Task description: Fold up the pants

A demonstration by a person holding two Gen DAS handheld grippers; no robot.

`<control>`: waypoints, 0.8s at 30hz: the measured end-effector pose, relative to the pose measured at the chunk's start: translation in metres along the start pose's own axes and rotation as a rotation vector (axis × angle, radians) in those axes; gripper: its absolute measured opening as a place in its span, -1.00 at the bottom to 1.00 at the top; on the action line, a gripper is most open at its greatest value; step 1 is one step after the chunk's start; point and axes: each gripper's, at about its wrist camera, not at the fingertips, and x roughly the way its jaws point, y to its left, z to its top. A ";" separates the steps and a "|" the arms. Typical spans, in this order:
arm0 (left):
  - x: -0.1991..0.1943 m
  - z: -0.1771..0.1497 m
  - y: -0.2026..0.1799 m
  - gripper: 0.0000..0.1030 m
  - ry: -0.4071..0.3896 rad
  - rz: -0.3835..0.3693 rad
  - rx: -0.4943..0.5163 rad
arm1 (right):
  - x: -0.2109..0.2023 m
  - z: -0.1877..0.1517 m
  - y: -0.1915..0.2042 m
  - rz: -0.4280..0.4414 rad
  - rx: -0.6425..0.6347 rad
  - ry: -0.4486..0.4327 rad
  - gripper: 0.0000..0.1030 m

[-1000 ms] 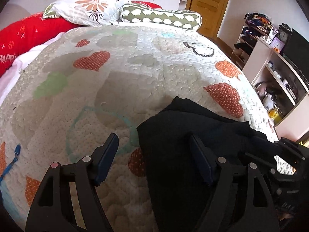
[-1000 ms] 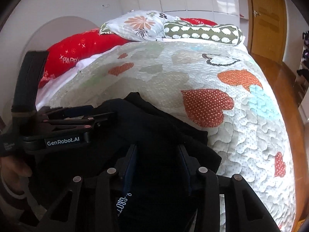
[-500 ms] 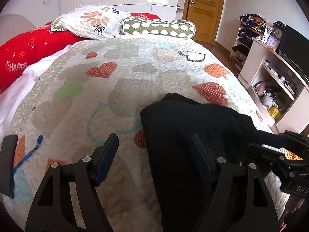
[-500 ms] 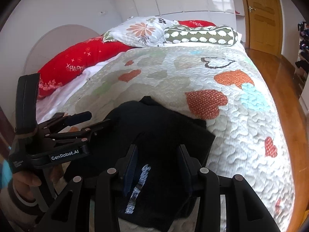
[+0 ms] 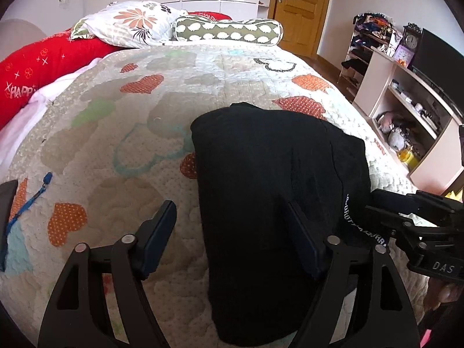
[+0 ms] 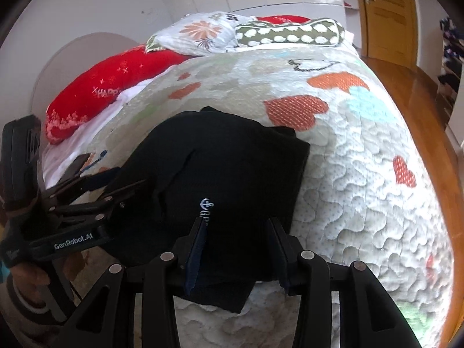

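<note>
The black pants (image 5: 269,179) lie folded into a compact rectangle on the heart-patterned quilt (image 5: 121,145), near the bed's near edge. They also show in the right wrist view (image 6: 226,168), with white lettering on a near fold. My left gripper (image 5: 232,226) is open and empty, raised just above the pants' near left edge. My right gripper (image 6: 237,229) is open and empty, raised over the pants' near edge. Each gripper shows in the other's view: the right one (image 5: 385,211) and the left one (image 6: 116,182).
Pillows lie at the bed's head: a red one (image 5: 34,63), a floral one (image 5: 130,23) and a green spotted bolster (image 5: 229,29). A shelf unit with a TV (image 5: 411,104) stands right of the bed. A wooden door (image 5: 301,8) is behind.
Both grippers have drawn back and up from the pants. The right gripper, which was down in the fabric, now stands open and clear of it. The folded pants stay on the quilt.
</note>
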 end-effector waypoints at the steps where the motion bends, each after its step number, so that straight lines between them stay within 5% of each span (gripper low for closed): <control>1: 0.000 -0.001 -0.002 0.53 -0.005 0.005 0.008 | 0.001 -0.001 -0.002 0.006 0.002 -0.004 -0.13; 19: -0.030 -0.009 0.001 0.53 -0.035 -0.008 -0.013 | -0.039 0.005 0.026 0.031 -0.055 -0.073 -0.05; 24: -0.017 -0.023 0.003 0.53 0.014 -0.041 -0.047 | -0.019 -0.007 0.017 0.009 -0.048 -0.021 -0.05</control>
